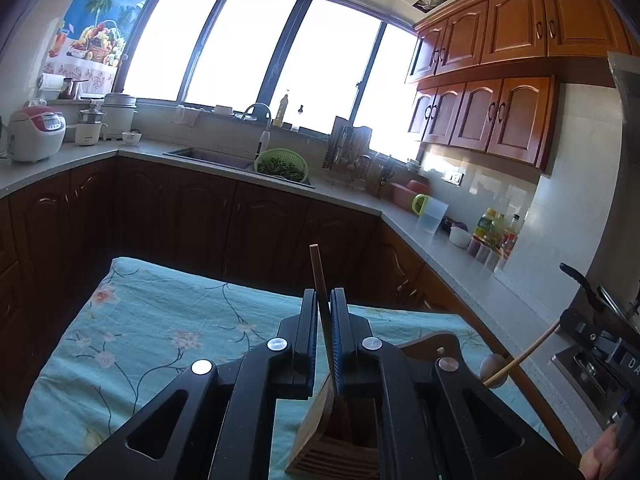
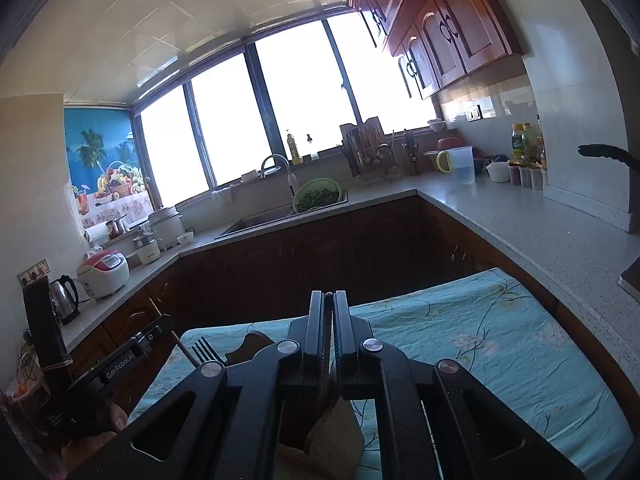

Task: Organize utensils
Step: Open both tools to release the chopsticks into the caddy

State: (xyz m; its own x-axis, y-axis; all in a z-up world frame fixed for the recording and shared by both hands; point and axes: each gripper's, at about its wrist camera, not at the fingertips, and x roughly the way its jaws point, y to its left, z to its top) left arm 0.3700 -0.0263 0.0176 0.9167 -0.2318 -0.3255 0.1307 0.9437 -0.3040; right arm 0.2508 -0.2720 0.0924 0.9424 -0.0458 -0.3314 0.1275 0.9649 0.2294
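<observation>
My left gripper [image 1: 323,294] is shut on a wooden spatula [image 1: 316,264]. Its thin dark handle sticks up past the fingertips and its pale blade reaches down into a wooden utensil holder [image 1: 332,456] on the table. My right gripper [image 2: 328,296] is shut on a pale wooden spoon [image 2: 336,428], whose bowl hangs below the fingers over the holder [image 2: 250,344]. The left wrist view shows the right gripper [image 1: 568,320] at the right edge with the spoon [image 1: 520,354] slanting down from it. A dark fork [image 2: 208,350] shows beside the left gripper [image 2: 160,328].
The table wears a teal floral cloth [image 1: 160,328]. Grey counters wrap the room, with a sink [image 1: 212,156], a green colander [image 1: 282,164], a dish rack [image 1: 348,156], a clear jug [image 1: 432,214], bottles [image 1: 496,228] and a rice cooker [image 1: 36,132]. A stove [image 1: 592,364] lies right.
</observation>
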